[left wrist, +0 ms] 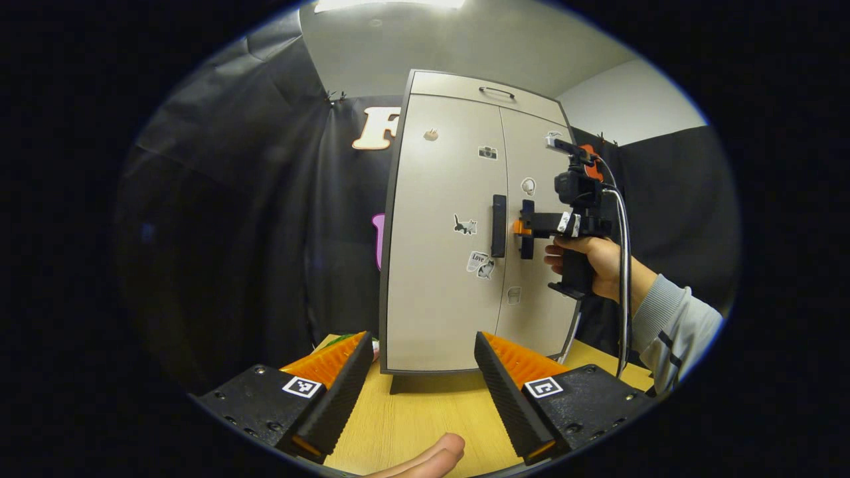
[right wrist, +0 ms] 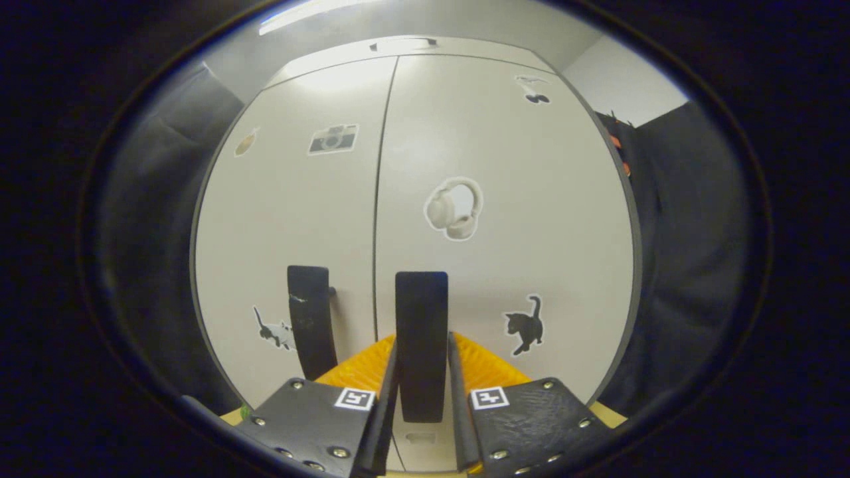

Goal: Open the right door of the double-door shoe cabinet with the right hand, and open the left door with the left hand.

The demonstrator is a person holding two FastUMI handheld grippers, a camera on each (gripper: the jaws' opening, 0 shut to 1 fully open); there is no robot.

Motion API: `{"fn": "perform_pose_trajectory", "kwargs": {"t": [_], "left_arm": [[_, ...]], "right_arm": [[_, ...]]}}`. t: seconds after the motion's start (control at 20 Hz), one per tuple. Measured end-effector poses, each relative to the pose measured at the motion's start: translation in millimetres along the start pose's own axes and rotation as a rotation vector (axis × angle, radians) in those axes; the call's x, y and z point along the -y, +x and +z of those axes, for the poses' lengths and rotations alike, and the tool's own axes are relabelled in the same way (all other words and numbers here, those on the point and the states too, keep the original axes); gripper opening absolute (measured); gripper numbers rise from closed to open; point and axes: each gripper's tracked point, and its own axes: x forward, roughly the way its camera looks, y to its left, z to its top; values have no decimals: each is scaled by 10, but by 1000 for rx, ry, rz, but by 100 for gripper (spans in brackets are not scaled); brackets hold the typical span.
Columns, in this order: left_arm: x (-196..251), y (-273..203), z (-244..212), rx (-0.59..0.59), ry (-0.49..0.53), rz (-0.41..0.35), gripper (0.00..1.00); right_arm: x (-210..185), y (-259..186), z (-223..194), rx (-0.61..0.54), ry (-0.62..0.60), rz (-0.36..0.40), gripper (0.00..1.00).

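The right gripper (right wrist: 422,398) has its jaws clamped on the right door handle (right wrist: 422,332), while the left gripper (left wrist: 422,392), jaws wide apart and holding nothing, hangs over the worktop (left wrist: 425,411) at 6 o'clock from the cabinet (left wrist: 438,265).

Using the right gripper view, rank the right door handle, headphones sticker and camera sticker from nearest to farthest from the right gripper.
1. Right door handle: between the fingers of the right gripper.
2. Headphones sticker: on the right door, just above the handle.
3. Camera sticker: upper left, on the left door.

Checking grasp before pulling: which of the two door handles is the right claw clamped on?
The right door's handle, between the right claw's fingers; the left door's handle stands free.
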Motion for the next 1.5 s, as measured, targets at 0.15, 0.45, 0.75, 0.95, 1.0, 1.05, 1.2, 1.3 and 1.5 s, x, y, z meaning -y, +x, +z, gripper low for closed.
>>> {"fn": "perform_pose_trajectory", "kwargs": {"t": [0.15,0.45,0.75,0.95,1.0,1.05,1.2,1.3,1.5], "left_arm": [[-7,-7,29,15,0,-3,95],[-114,-20,101,30,21,37,93],[-77,-26,90,18,37,54,95],[33,-70,73,1,39,49,95],[51,-75,80,0,41,48,95],[70,-79,89,-2,43,48,95],[147,-117,109,-7,46,44,95],[226,-132,129,-8,46,29,95],[372,-194,147,-5,42,-11,95]], "right_arm": [[-16,34,-46,-32,-45,-7,30],[-28,-32,-43,-71,-10,44,21],[12,-280,-5,-99,22,150,21],[118,-555,11,-119,28,217,21],[153,-659,11,-123,29,233,21],[199,-748,18,-126,34,248,21],[391,-1017,61,-141,34,273,21],[496,-1160,82,-145,21,283,21],[720,-1350,134,-153,9,284,21]]}}
